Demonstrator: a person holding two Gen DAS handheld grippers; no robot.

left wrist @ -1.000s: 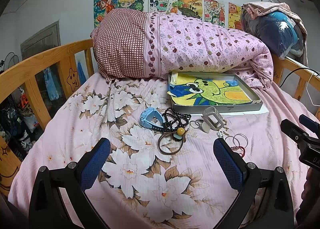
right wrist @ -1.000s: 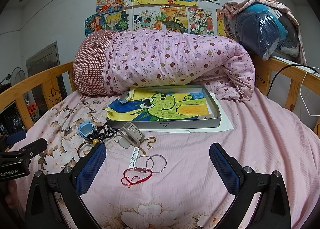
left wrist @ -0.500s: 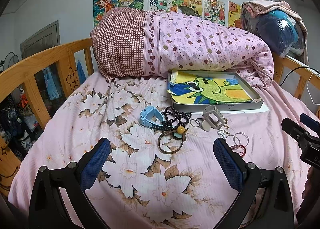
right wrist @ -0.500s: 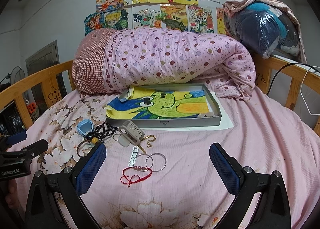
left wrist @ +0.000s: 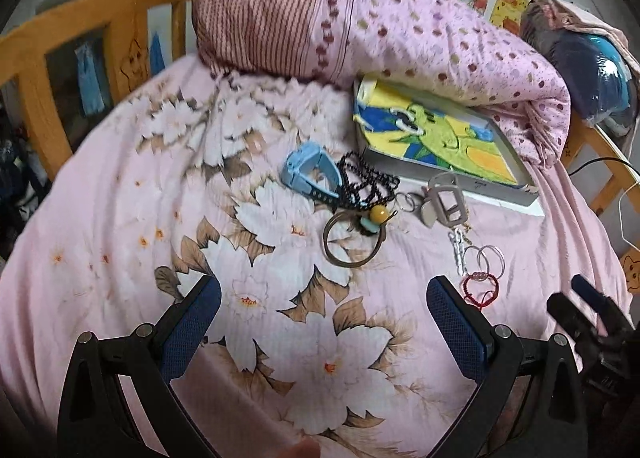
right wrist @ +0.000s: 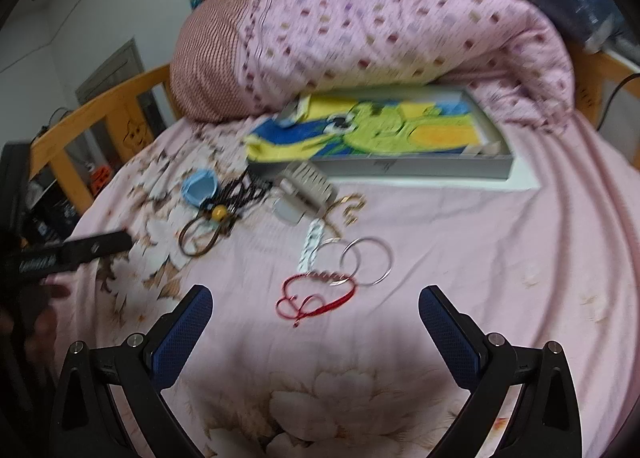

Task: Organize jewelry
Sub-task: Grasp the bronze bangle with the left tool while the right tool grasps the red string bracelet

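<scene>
Floral pink bedsheet (left wrist: 120, 194): red cord bracelet (right wrist: 316, 296), two silver rings (right wrist: 366, 260), blue watch (left wrist: 308, 174), black beads (left wrist: 366, 184) mid-bed, grey tray (right wrist: 420, 168) beyond; my left gripper (left wrist: 324, 322) and right gripper (right wrist: 316, 322) both spread, empty.

The left gripper (left wrist: 323, 322) is held level with its jaws spread wide and nothing between the blue pads (left wrist: 452, 326). The right gripper (right wrist: 315, 324) is likewise spread wide and empty, blue pads (right wrist: 182, 332) facing inward. Each gripper appears at the edge of the other's view.
</scene>
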